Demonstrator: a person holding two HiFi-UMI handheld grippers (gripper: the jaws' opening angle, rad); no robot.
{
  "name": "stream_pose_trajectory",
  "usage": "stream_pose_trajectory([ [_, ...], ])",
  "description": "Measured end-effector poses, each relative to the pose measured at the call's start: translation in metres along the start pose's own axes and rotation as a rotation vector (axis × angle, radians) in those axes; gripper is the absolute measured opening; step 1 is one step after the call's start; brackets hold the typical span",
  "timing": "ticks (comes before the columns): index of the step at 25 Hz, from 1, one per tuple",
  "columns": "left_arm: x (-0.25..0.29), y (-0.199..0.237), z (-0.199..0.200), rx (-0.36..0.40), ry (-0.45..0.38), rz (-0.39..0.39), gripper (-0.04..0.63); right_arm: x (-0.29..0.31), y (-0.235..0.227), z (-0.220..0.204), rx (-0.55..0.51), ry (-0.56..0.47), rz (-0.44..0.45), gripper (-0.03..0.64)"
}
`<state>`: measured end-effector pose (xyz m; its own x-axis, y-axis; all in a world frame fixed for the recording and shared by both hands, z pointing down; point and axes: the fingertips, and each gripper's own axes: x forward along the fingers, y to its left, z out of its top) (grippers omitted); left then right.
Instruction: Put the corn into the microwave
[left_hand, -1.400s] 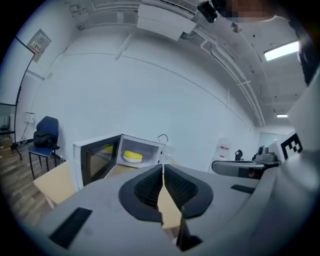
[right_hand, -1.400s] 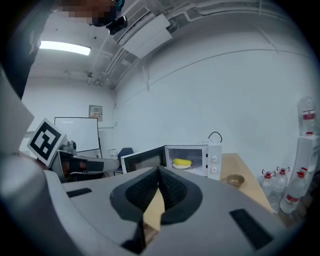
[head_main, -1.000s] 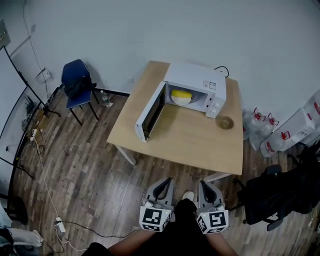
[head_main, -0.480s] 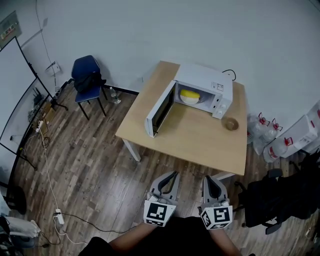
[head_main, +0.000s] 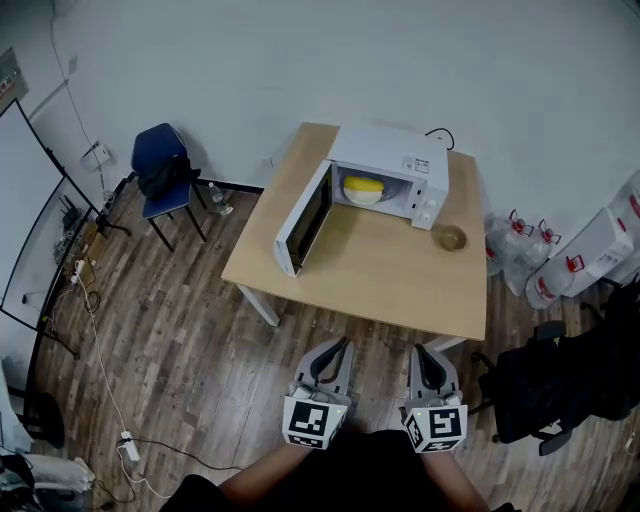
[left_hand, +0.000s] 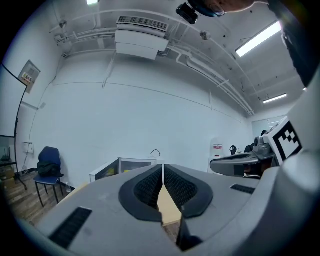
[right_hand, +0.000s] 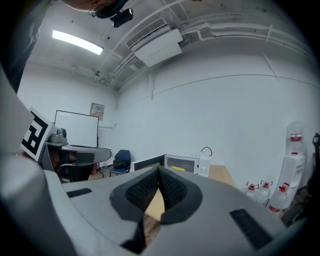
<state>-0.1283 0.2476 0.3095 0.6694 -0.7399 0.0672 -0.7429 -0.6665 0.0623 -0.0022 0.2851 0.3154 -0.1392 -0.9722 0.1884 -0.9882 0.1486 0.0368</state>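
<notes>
The left claw (head_main: 337, 346) is holding its jaws pressed together with nothing between them, and the right claw (head_main: 427, 352) is doing the same, its tips meeting on empty air. Both are hanging side by side, a little apart, in front of the person, and both are pointing towards the tabletop (head_main: 390, 285). A strip of wooden floor (head_main: 190, 340) is lying between the claws and the tabletop's near edge.

On the far part of the tabletop the white microwave (head_main: 395, 158) is standing against the wall with its door (head_main: 303, 216) swung wide to the left, out over the wood. The corn (head_main: 363, 185) is already sitting inside the cavity, a yellow shape resting on a pale dish (head_main: 362, 199). Just right of the microwave, apart from it, a small clear bowl (head_main: 452, 240) is sitting on the tabletop.

Well left of the tabletop a blue chair (head_main: 155, 160) is carrying a dark bag (head_main: 168, 180), and a small bottle (head_main: 212, 198) is standing on the floor beside it. At the right, large water jugs (head_main: 525, 240) are crowding the wall, and a black office chair (head_main: 560, 385) is standing near the tabletop's right corner. A cable is trailing across the floor to a power strip (head_main: 129, 451) at the lower left.
</notes>
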Motion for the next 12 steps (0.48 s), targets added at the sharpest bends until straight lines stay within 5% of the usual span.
stream_pose_trajectory([
  [12, 0.0016, 0.0033, -0.0059, -0.009, 0.009, 0.022, 0.023, -0.0047, -0.0084, -0.0058, -0.002, 0.009, -0.015, 0.06],
])
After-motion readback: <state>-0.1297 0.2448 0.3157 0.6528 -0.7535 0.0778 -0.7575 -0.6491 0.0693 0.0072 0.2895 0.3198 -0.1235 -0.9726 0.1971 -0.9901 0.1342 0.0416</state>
